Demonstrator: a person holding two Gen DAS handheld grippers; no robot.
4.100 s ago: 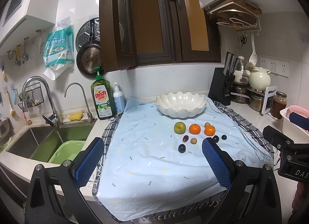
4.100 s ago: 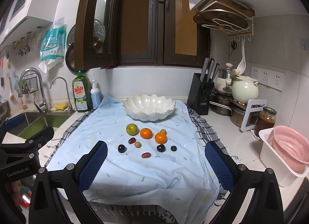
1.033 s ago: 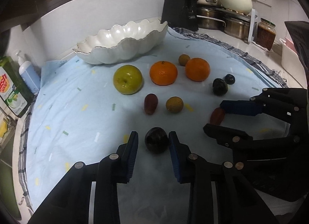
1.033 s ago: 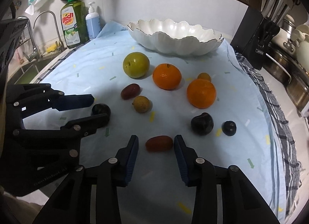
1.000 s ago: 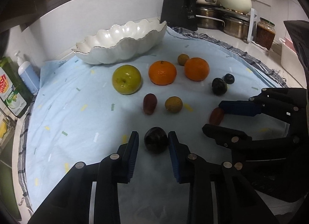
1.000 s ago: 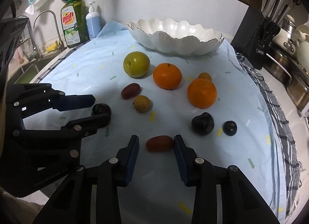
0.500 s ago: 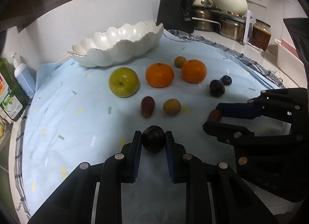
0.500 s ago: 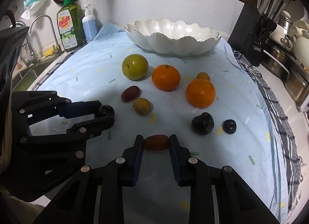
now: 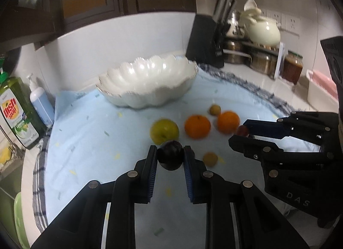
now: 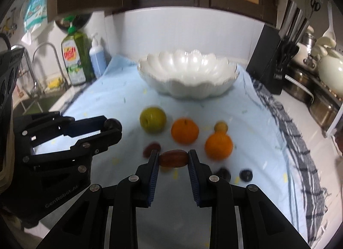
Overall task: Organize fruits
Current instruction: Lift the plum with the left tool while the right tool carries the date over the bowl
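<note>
The left gripper point(image 9: 170, 159) holds a dark plum point(image 9: 170, 158) tight between its two blue pads. The plum is round, smooth and shiny. It sits in the middle of the left wrist view, up off the blue cloth point(image 9: 90, 141).

The right gripper point(image 10: 173, 159) pinches a small reddish-brown fruit point(image 10: 173, 158). This fruit is long like an egg. Its long way runs side to side, from one pad to the other, so the jaws press on its two ends. That hold looks a bit slippery to me, because the ends are small and rounded.

The white bowl point(image 10: 188, 77) stands straight ahead of both grippers, in the upper middle of each view. It has a wavy rim and a shiny, hard look. I think both fruits go there next. The bowl lies past the other fruits, so each gripper must go forward and over them. Both grippers look about the same way off from it.

On the cloth between the grippers and the bowl lie a yellow-green apple point(image 10: 153, 119), two oranges point(image 10: 184, 130) with bumpy skin, and some little round fruits. Two small dark fruits point(image 10: 223, 174) lie at the lower right of the right wrist view. The cloth is soft and a little wrinkled, with tiny colored specks.
</note>
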